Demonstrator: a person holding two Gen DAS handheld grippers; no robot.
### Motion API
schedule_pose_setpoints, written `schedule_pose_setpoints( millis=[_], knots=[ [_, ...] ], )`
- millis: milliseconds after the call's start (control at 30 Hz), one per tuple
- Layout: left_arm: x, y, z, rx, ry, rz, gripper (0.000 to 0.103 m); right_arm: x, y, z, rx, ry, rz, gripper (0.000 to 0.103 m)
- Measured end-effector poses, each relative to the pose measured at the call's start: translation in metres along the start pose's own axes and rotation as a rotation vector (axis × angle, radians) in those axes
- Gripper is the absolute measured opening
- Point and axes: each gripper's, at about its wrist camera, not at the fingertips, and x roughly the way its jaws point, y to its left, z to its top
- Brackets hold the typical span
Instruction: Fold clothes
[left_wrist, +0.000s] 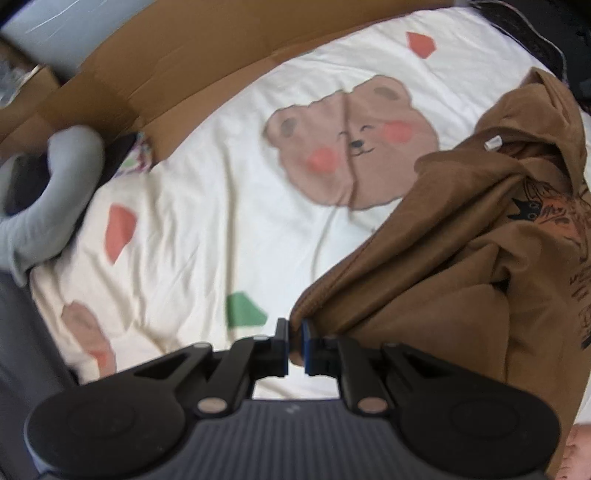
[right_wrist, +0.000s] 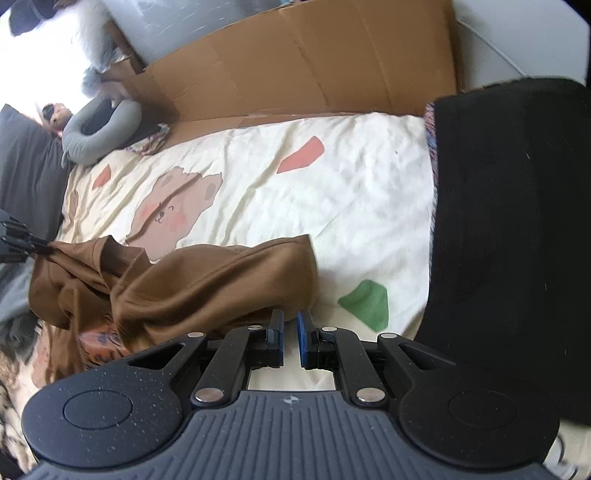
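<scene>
Print on brown garment (left_wrist: 480, 258) (too blurred), nothing legible

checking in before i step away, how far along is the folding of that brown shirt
Early. Done: nothing looks folded; the brown shirt is bunched on the bear-print sheet. In hand: the left gripper pinches one edge of the shirt; the right gripper is nearly closed at another edge, though whether it holds cloth is unclear. Left: spreading it flat, then every fold.

A brown cotton printed T-shirt (left_wrist: 461, 266) lies crumpled on the cream bear-print bedcover (left_wrist: 207, 206), one edge lifted.
</scene>
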Motion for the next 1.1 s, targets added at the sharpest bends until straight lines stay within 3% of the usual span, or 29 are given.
schedule_pose_setpoints(
  millis=[133,233,500,600,833,1100],
  knots=[
    [0.002,0.004,-0.018,-0.077,-0.002,0.027,0.007,0.006,0.005,0.015,-0.076,-0.005,-0.002,0.012],
    [0.003,0.002,-0.031,-0.137,-0.016,0.032,0.007,0.011,0.006,0.028,-0.117,-0.013,0.004,0.024],
    [0.011,-0.013,-0.050,-0.293,-0.049,0.070,0.007,0.027,0.023,0.060,-0.327,0.048,0.020,0.026],
    [0.013,-0.016,-0.055,-0.343,-0.063,0.084,0.007,0.033,0.031,0.070,-0.401,0.084,0.055,0.040],
    [0.016,-0.020,-0.063,-0.432,-0.104,0.099,0.007,0.056,0.052,0.093,-0.618,0.213,0.112,0.041],
    [0.017,-0.019,-0.065,-0.446,-0.114,0.092,0.007,0.074,0.070,0.105,-0.904,0.371,0.124,0.041]
  ],
)
